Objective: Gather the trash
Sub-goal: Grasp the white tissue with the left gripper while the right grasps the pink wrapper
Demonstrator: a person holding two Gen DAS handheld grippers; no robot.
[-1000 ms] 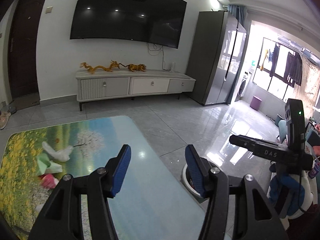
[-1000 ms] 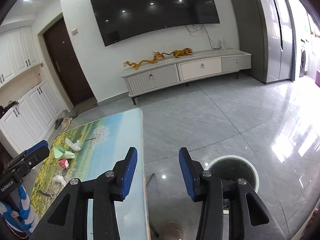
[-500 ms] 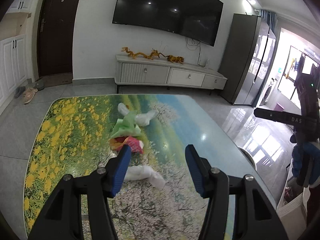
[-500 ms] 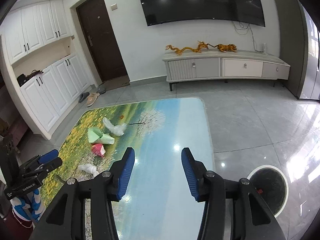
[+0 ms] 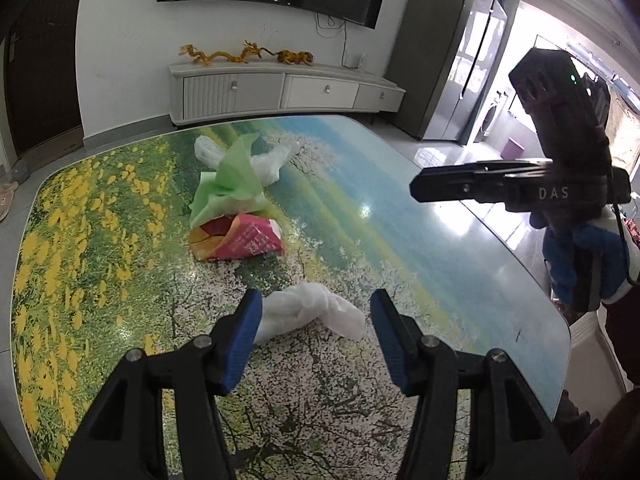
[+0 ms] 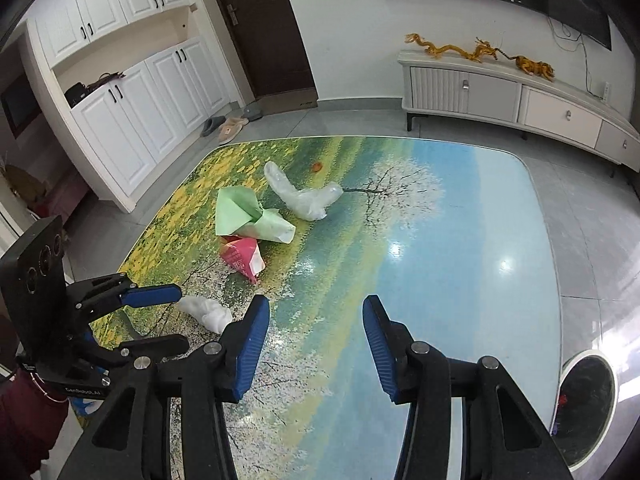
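Trash lies on the landscape-print table [image 5: 400, 240]: a crumpled white tissue [image 5: 310, 312], a red and yellow wrapper [image 5: 240, 240], a green paper [image 5: 230, 184] and a clear plastic bag [image 5: 268, 160]. My left gripper [image 5: 316, 320] is open, its blue pads on either side of the white tissue, just above the table. My right gripper [image 6: 312, 332] is open and empty over the table's near part. In the right wrist view the tissue [image 6: 206, 310], wrapper [image 6: 242, 256], green paper [image 6: 248, 216] and bag [image 6: 304, 196] show, with the left gripper [image 6: 160, 316] at the tissue.
A round bin [image 6: 586, 404] stands on the floor right of the table. A small orange scrap [image 6: 317, 166] lies at the table's far side. A TV cabinet [image 5: 280, 92], a dark door [image 6: 260, 28] and white cupboards [image 6: 132, 92] line the walls.
Both grippers swung left from the bin side toward the trash. The left gripper came down and forward so its open pads now flank the white tissue.
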